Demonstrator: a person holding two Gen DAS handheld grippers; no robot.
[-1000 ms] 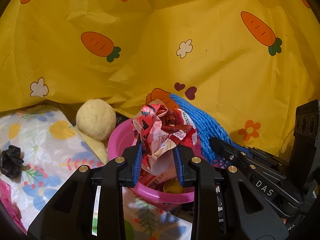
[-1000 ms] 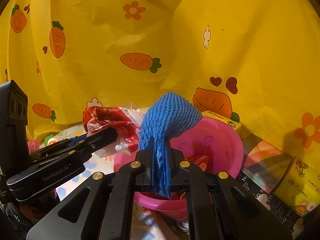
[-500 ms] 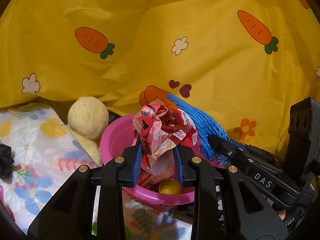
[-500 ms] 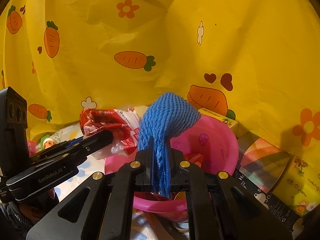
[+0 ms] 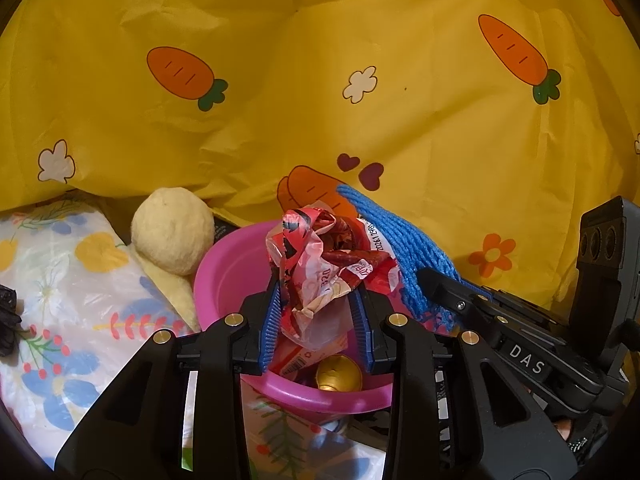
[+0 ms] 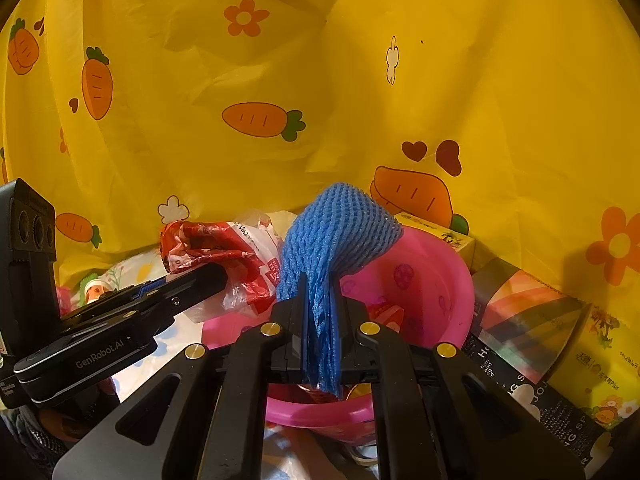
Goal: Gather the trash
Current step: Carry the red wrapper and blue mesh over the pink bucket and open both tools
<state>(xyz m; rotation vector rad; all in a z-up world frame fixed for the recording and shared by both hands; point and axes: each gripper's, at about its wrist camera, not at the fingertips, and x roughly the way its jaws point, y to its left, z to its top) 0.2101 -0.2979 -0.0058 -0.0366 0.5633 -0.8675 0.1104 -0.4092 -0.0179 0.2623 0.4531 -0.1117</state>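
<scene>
My left gripper is shut on a crumpled red and white plastic wrapper and holds it just above a pink bowl. My right gripper is shut on a blue foam fruit net and holds it over the same pink bowl. The bowl holds a red packet and a gold round piece. The two grippers sit side by side; the wrapper and the left gripper show in the right wrist view, the net in the left.
A yellow carrot-print cloth hangs close behind. A cream fuzzy ball lies left of the bowl on a floral plastic sheet, with a black scrap at the far left. Printed boxes stand right of the bowl.
Both grippers have shifted slightly over the bowl with their loads still gripped. The bowl's inside, with the gold piece, shows more below the left gripper.
</scene>
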